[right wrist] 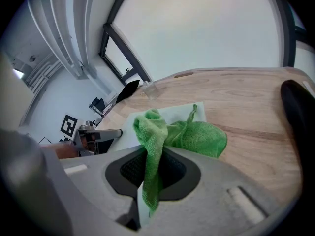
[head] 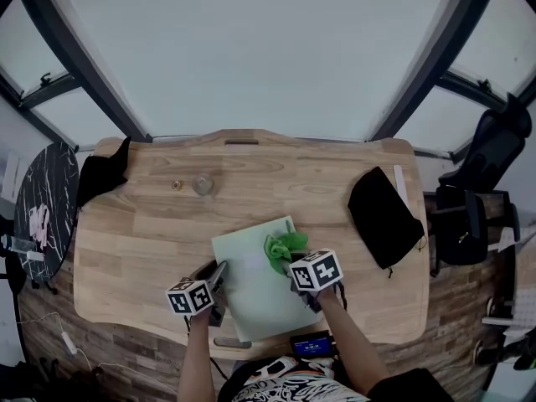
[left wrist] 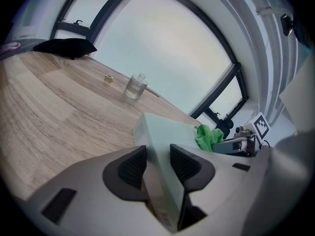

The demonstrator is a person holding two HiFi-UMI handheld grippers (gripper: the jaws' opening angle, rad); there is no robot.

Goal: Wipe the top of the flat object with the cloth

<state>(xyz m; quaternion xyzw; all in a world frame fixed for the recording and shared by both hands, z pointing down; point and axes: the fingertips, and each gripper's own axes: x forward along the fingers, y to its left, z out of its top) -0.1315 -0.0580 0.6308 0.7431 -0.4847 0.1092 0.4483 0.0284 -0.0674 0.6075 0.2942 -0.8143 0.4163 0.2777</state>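
While your left hand-held gripper (left wrist: 157, 165) is clamped on the near left edge of the pale green flat box (head: 251, 291), which lies on the table (head: 134, 241) in front of you, this edge is a good place to hold. The box looks stiff, light and smooth, so it may slide. Your right hand-held gripper (right wrist: 152, 168) pinches a fold of the green cloth (right wrist: 194, 135), which rests on the box top near its right side. It is soft and limp and will probably bunch, so press it flat.

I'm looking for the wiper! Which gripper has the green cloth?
The right gripper: its jaws pinch the green cloth, while the left gripper clamps the edge of the pale flat board.
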